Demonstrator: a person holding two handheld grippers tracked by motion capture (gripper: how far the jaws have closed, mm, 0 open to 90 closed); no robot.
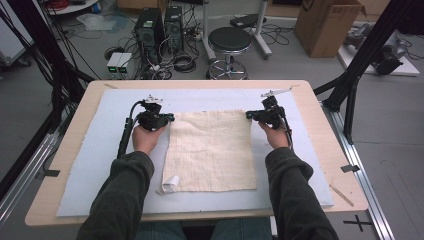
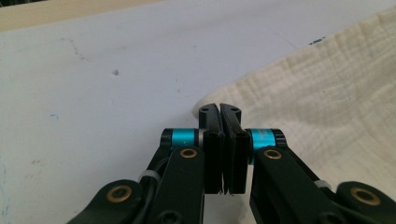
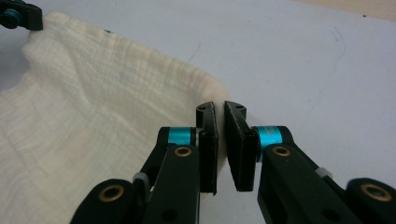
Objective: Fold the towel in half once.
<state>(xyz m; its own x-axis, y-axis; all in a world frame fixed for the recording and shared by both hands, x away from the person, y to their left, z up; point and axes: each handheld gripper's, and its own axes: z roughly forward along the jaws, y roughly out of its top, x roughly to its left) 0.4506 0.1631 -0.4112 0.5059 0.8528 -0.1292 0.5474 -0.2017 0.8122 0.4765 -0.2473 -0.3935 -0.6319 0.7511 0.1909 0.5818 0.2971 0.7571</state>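
High view, wooden table (image 1: 75,165), pale mat (image 1: 100,165), both jaws pinching cloth (image 1: 210,150) corners

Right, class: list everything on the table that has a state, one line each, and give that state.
cloth: spread flat on the mat, far corners pinched, near left corner folded over.
left hand-held gripper: shut on the cloth's far left corner.
right hand-held gripper: shut on the cloth's far right corner.
mat: lying flat on the table.
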